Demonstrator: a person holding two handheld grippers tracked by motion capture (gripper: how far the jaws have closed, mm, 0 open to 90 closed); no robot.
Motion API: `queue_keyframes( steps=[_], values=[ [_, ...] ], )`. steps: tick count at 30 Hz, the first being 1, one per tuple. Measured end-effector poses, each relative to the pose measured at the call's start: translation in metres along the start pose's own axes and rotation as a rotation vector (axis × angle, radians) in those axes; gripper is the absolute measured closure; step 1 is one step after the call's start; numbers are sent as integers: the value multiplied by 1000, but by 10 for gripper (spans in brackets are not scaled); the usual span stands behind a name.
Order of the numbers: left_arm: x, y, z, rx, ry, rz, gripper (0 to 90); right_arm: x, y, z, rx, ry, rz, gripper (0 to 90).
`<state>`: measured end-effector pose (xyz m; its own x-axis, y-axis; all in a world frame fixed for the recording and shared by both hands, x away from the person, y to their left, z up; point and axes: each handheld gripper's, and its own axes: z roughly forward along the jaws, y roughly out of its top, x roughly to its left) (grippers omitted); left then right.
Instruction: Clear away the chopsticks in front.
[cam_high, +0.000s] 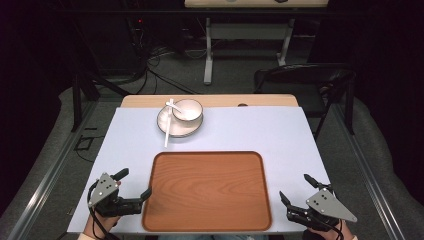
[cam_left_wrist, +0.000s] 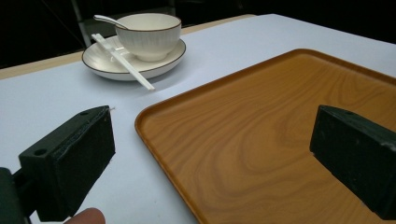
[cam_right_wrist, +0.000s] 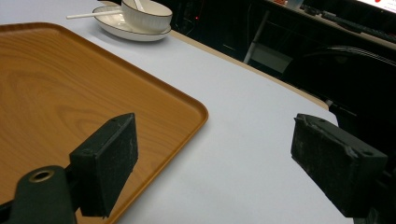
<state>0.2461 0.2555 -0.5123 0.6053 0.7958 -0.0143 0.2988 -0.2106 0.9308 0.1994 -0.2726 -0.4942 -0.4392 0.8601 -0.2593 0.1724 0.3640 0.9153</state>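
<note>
Left tongs (cam_high: 134, 184) at near-left corner of worktop (cam_high: 280, 135), jaws spread wide, nothing between them; one jaw over pale lavender-white worktop cover, other jaw over near-left corner of rectangular brown wood-grain tray with rounded corners (cam_high: 207, 189). Same in left gripper view: left tongs (cam_left_wrist: 210, 163) gaping, tray (cam_left_wrist: 261, 135) edge running between the jaws, fingertip (cam_left_wrist: 86, 217) at bottom edge. Right tongs (cam_high: 296, 190) at near-right corner of worktop, just beside tray's right edge, jaws also wide apart, empty. Right gripper view: right tongs (cam_right_wrist: 219, 161) straddling bare worktop (cam_right_wrist: 252, 116), left jaw over tray (cam_right_wrist: 60, 88) corner, no contact visible with tray.

Tray lying flat at near-centre of worktop, bare. Beyond it, toward far edge and apart from tray: round white shallow plate with dark rim (cam_high: 167, 125), white ribbed ceramic bowl with dark rim (cam_high: 188, 110) standing upright on plate, off-centre toward its right. White spoon (cam_high: 172, 106) resting in bowl, handle sticking out over rim to the left. White plastic chopsticks (cam_high: 168, 126) lying across plate's left side, near tips overhanging rim toward tray. Same set in left gripper view: plate (cam_left_wrist: 100, 63), bowl (cam_left_wrist: 149, 35), spoon (cam_left_wrist: 106, 19), chopsticks (cam_left_wrist: 123, 63). Both tongs well apart from the dishes. Black chair (cam_high: 305, 82) behind worktop's far-right side.
</note>
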Motion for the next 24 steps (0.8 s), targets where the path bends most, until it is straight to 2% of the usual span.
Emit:
queue_keyframes(
  steps=[6, 12, 14, 15, 16, 17, 19, 21, 24],
  values=[
    [0, 0, 0, -14, 5, 3, 0, 0, 0, 0, 5, 0, -2, 143],
    [-3, 3, 2, -8, 10, 28, 0, 1, 0, -1, 7, -4, -7, 143],
    [-3, 4, 2, 5, 14, 30, 0, 2, 0, -2, 1, -7, -9, 143],
    [-3, 6, 3, 22, 34, 30, 0, 2, 0, -2, 1, -7, -9, 143],
    [-2, 9, 4, 22, 46, 13, 1, 2, 0, -1, 6, -7, -12, 143],
    [-2, 9, 4, 22, 46, 13, 1, 2, 0, -1, 6, -6, -14, 143],
    [1, 16, 7, 57, 79, -6, 1, 2, 0, -1, 8, -6, -14, 143],
    [4, 19, 8, 60, 77, -16, 2, 2, 0, -1, 9, -6, -13, 143],
    [6, 24, 13, 77, 55, -5, 10, 2, 0, -1, 9, -6, -15, 143]
  ],
)
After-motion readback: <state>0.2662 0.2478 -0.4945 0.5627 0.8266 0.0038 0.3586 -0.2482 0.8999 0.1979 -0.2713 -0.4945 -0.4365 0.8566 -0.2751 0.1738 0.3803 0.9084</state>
